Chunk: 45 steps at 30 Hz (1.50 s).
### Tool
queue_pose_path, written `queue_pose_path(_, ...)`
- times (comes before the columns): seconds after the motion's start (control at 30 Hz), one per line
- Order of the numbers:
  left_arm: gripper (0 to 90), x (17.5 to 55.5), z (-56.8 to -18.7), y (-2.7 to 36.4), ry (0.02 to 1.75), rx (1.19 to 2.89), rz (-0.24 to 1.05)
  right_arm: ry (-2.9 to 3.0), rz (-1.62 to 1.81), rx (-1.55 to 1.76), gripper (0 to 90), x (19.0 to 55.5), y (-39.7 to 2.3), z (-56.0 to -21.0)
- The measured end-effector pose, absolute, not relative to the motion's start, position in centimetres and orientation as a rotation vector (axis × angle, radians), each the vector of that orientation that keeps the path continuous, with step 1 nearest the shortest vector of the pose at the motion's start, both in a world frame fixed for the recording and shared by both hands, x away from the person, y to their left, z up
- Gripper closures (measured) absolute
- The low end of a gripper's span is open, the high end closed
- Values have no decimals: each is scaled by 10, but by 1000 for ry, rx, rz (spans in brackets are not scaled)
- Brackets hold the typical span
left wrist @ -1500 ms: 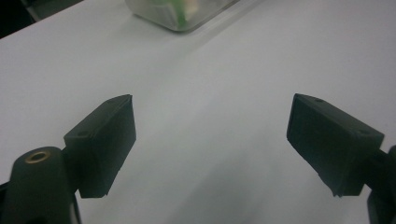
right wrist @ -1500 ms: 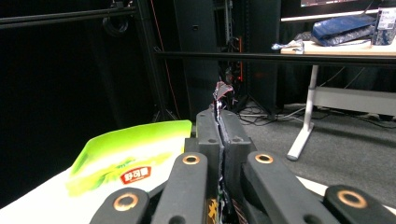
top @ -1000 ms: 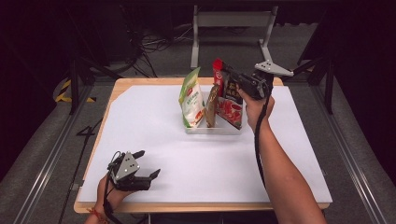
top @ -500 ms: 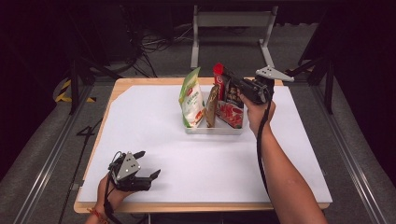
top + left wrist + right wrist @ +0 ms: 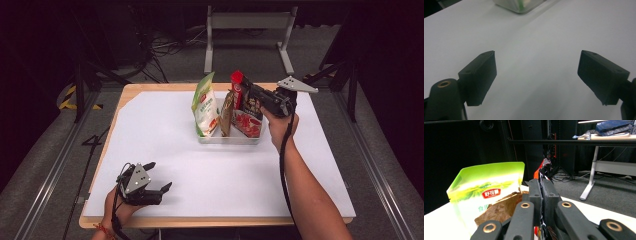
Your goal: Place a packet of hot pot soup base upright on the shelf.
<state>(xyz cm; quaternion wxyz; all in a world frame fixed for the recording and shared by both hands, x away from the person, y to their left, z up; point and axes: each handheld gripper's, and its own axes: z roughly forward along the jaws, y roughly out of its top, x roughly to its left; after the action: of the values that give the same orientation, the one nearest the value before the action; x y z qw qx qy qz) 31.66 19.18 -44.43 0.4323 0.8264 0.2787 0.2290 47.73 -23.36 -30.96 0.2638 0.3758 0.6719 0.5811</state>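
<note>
A clear tray stands at the far middle of the white table and holds three upright pouches. The green pouch is on the left, a brown pouch in the middle and a red pouch on the right. My right gripper reaches in from the right and is shut on the red pouch's top edge. In the right gripper view its jaws pinch the red pouch, with the green pouch to the left. My left gripper rests open on the table at the front left, with nothing between its jaws.
The white sheet covers the wooden table, with bare sheet around the tray. In the left gripper view a corner of the tray lies far ahead. A metal stand and cables are on the floor behind the table.
My right gripper has sunk slightly with the red pouch's top still in its jaws. The left gripper has stayed where it was.
</note>
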Motion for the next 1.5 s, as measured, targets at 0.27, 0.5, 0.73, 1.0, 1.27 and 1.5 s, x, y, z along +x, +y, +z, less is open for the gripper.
queue_pose_path(0.27, 163, 316, -444, 191, 694, 2062, 577, 1851, 1522, 994, 874, 471, -237, -310)
queue_pose_path(0.5, 160, 316, -444, 190, 695, 2057, 583, 1856, 1507, 992, 871, 467, -242, -313)
queue_pose_path(0.73, 156, 316, -444, 190, 688, 2071, 591, 1853, 1504, 997, 867, 462, -247, -316)
queue_pose_path(1.0, 155, 315, -444, 189, 688, 2072, 595, 1858, 1507, 998, 857, 458, -250, -318)
queue_pose_path(1.27, 154, 315, -444, 189, 688, 2075, 599, 1870, 1479, 986, 831, 455, -248, -317)
queue_pose_path(1.5, 154, 315, -444, 188, 687, 2079, 598, 1888, 1453, 977, 789, 453, -250, -315)
